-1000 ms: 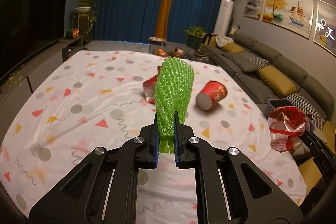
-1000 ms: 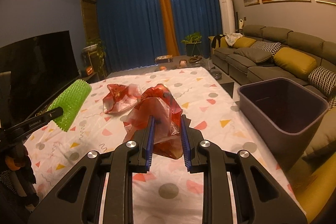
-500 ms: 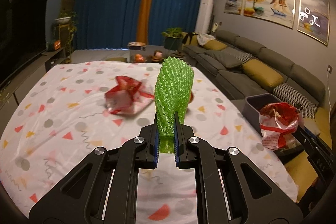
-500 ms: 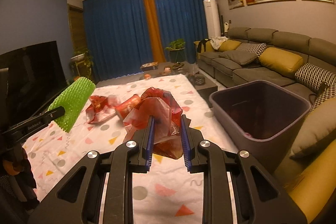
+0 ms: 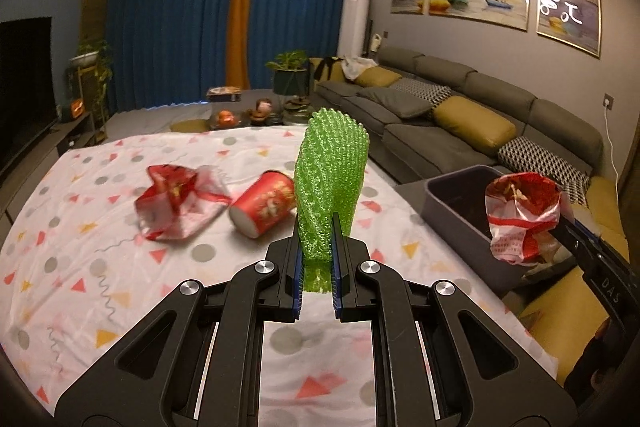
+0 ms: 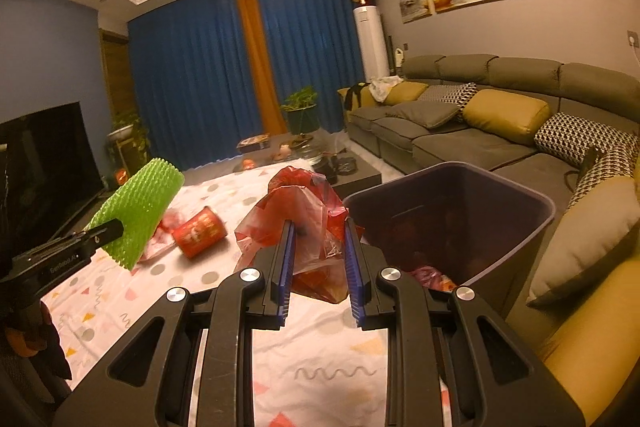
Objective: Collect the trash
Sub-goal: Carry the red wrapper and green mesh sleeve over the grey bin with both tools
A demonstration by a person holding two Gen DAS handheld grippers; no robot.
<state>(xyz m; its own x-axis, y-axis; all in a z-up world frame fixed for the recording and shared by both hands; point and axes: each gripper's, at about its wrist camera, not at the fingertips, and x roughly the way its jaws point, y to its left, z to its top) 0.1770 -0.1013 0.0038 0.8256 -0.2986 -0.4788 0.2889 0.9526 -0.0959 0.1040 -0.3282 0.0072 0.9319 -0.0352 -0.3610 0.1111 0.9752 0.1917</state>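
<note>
Both grippers have swung toward the dark bin (image 6: 452, 215) since a moment ago, and it now fills far more of the right wrist view, with the red paper cup (image 5: 266, 205) no longer hidden behind the foam.

Left gripper (image 5: 316, 267): its jaws are clamped on the lower end of a green foam net sleeve (image 5: 330, 183), which stands upright above the patterned tablecloth (image 5: 100, 227), well short of the bin.

Right gripper (image 6: 318, 259): its jaws pinch a crumpled red plastic bag (image 6: 300, 211), held in the air just beside the bin's near-left rim. Seen from the left wrist, the bag (image 5: 522, 217) hangs in front of the bin's opening.

On the cloth, away from the bin, the cup lies on its side, touching or just beside a crumpled red-and-white wrapper (image 5: 176, 201). Some reddish trash already lies at the bin's bottom. Behind the bin runs a grey sofa (image 6: 460, 131) with yellow cushions.
</note>
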